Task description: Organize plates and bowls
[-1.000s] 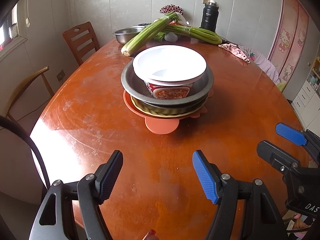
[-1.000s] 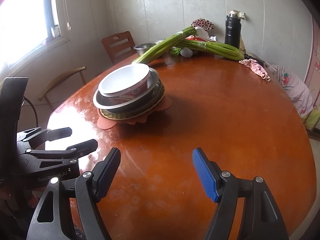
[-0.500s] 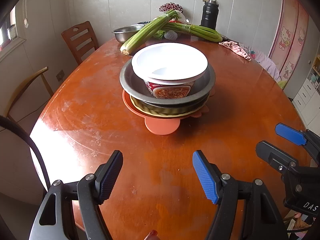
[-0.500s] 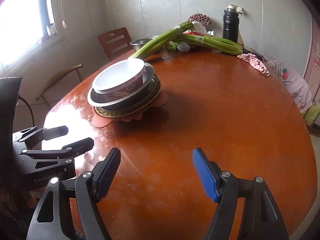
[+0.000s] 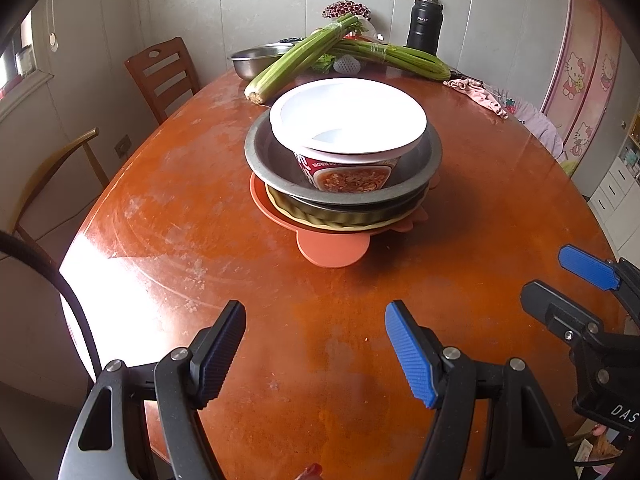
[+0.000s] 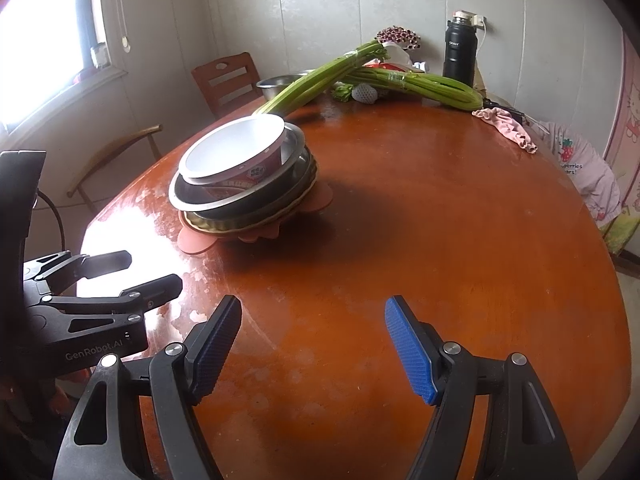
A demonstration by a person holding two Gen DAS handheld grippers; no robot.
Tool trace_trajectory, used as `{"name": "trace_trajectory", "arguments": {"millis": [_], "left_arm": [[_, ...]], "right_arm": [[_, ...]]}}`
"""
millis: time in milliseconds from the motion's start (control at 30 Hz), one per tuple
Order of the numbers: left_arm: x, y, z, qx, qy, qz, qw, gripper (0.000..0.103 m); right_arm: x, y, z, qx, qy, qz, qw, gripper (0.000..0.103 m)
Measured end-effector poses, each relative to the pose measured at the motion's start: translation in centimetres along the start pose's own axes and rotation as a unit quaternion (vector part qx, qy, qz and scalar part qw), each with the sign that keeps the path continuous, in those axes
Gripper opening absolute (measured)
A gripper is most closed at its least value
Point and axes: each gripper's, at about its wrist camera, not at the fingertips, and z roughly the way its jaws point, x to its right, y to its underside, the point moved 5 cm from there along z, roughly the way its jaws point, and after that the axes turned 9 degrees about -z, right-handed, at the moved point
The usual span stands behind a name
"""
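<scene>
A stack stands mid-table: a white noodle bowl (image 5: 348, 120) sits in a metal bowl (image 5: 260, 156), on a dark fluted pan (image 5: 340, 220), on an orange mat (image 5: 332, 248). The right wrist view shows the same white bowl (image 6: 232, 148), metal bowl (image 6: 188, 200), fluted pan (image 6: 224, 226) and mat (image 6: 196, 240). My left gripper (image 5: 315, 320) hangs open and empty over bare table, well short of the stack. Beside it, my right gripper (image 6: 314, 312) is open and empty too. Each shows in the other's view: right gripper (image 5: 546, 272), left gripper (image 6: 154, 270).
On the far side of the brown table (image 5: 200, 220) lie celery bunches (image 5: 296, 60), a steel bowl (image 5: 252, 60), a black flask (image 5: 424, 24) and a pink cloth (image 5: 480, 94). Wooden chairs (image 5: 164, 72) stand along the left edge.
</scene>
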Motion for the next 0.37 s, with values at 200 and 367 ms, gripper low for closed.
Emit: {"name": "trace_trajectory", "arguments": {"millis": [200,367], "left_arm": [[-0.5,-0.2,0.5,-0.004,-0.006,-0.004,1.0000,0.073],[-2.4,-1.6,1.3,-0.008,-0.017,-0.016,0.9997,0.077]], "right_arm": [[0.5,-0.2,0.1,0.002,0.009,-0.003,1.000,0.076],[3.1,-0.7,-0.5,0.007,0.025,0.011,1.000,0.076]]}}
